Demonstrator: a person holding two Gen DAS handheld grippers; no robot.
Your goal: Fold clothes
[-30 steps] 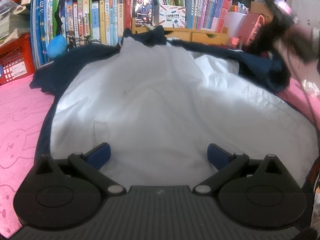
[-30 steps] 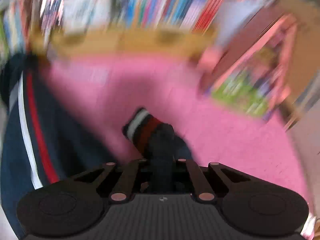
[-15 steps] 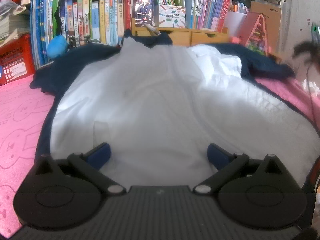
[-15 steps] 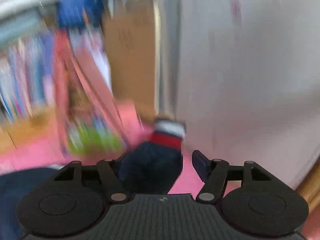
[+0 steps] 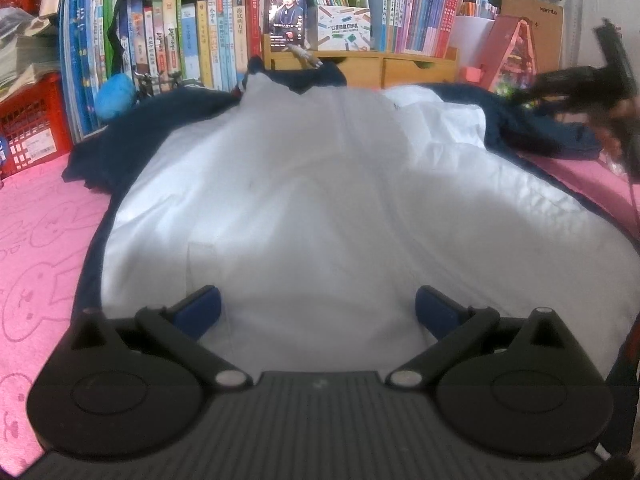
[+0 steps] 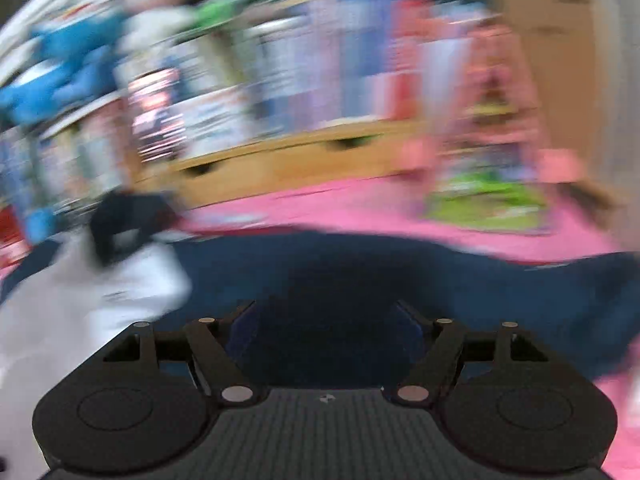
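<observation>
**Sleeve released: right-hand side of jacket**

On the pink worktop: one navy jacket, spread lining-up. Right gripper: a second ago clamped on the striped cuff; now fingers apart and opening, nothing between them, navy sleeve lying below. Left gripper: fingers apart, empty, over the white lining. Judgement: sleeve laid; next fold pending.

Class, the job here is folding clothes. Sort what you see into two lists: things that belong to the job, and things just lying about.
Belongs to the job:
navy jacket, its white lining facing up
left gripper, open
right gripper, fingers opening over navy cloth

Just lying about:
books
wooden drawers
red crate
blue plush toy
pink mat
</observation>
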